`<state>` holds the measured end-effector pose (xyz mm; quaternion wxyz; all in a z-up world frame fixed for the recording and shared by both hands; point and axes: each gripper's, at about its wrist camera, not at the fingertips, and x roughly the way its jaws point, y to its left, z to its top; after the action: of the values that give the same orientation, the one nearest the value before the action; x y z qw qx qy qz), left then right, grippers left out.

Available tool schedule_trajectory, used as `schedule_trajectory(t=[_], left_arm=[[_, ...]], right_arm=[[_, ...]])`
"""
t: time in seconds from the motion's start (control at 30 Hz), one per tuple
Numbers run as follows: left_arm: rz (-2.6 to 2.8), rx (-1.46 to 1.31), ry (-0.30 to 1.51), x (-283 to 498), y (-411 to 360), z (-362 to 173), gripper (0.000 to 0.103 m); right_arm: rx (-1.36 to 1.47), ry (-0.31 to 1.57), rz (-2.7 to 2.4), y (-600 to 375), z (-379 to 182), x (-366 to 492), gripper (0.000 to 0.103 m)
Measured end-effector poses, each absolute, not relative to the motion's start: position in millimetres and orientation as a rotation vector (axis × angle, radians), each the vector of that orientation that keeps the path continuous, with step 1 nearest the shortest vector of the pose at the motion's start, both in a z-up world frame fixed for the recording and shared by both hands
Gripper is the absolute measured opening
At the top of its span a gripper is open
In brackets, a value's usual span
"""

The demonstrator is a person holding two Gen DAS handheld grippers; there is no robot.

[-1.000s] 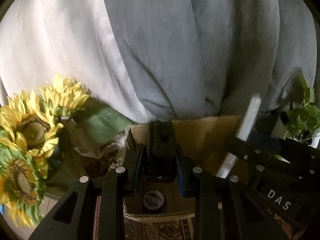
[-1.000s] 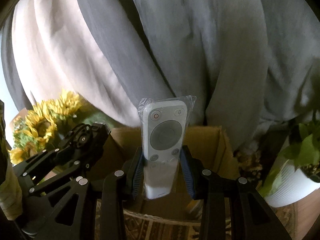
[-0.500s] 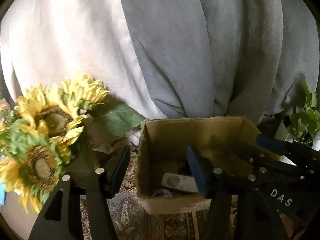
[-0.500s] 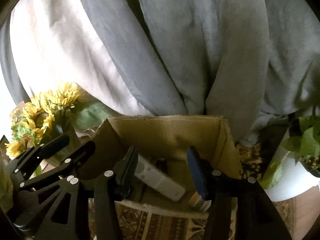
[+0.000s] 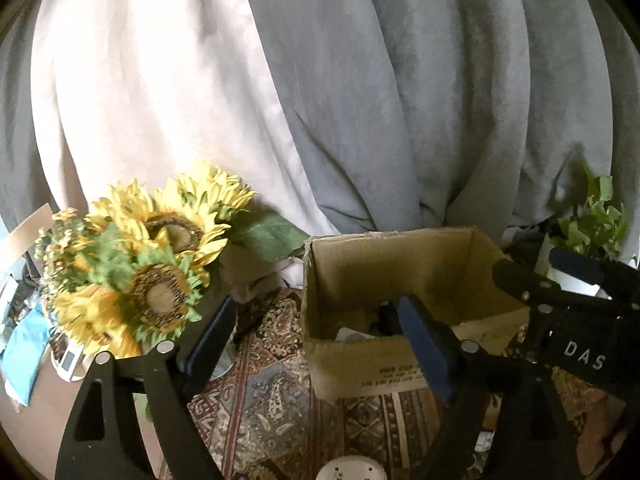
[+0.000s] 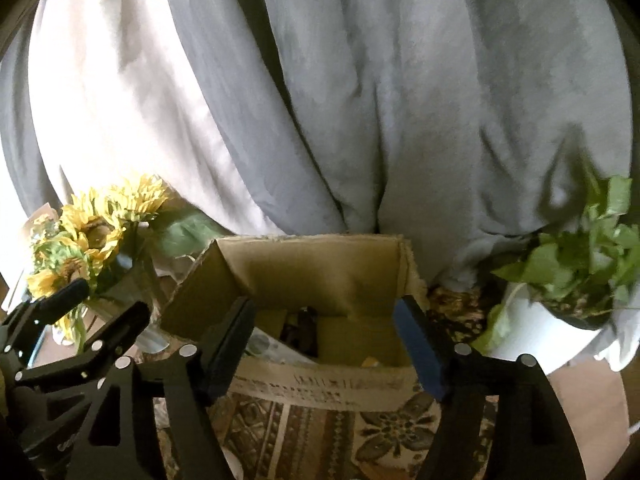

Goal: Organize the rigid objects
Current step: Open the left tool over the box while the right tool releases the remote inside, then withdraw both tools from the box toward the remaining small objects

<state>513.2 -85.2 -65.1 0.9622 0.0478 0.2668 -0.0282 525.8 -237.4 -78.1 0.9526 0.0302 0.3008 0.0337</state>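
Note:
An open cardboard box (image 5: 400, 268) (image 6: 320, 268) stands on a patterned rug, with several small items lying inside. A white remote (image 6: 268, 346) and a black object (image 6: 304, 328) show at its bottom. My left gripper (image 5: 316, 336) hovers in front of the box's left corner; its jaws are opening and nothing is between them. My right gripper (image 6: 324, 340) faces the box's front wall, its jaws also opening with nothing between the pads. The right gripper (image 5: 576, 280) shows at the right of the left wrist view, and the left gripper (image 6: 80, 308) at the lower left of the right wrist view.
A bunch of sunflowers (image 5: 152, 260) (image 6: 88, 236) stands left of the box. A potted green plant in a white pot (image 6: 560, 280) (image 5: 588, 228) stands on its right. Grey and cream curtains (image 5: 360, 100) hang behind. A round white object (image 5: 352, 470) lies on the rug near the bottom edge.
Both grippers let go: the left released a black object, the right the white remote, which now lie in the box. Both jaws spread wide and drew back from the box.

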Motion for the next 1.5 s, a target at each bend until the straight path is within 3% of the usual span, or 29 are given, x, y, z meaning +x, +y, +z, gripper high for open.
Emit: schedule_trajectory(t=[0.57, 1.5], left_arm=[[-0.021, 0.091, 0.555, 460, -74, -75, 0.103], [-0.048, 0.089, 0.841, 441, -76, -156, 0.103]], right_arm=[[0.051, 0.580, -0.003, -237, -76, 468, 0.094], [0.076, 0.798, -0.022, -244, -150, 442, 0.095]])
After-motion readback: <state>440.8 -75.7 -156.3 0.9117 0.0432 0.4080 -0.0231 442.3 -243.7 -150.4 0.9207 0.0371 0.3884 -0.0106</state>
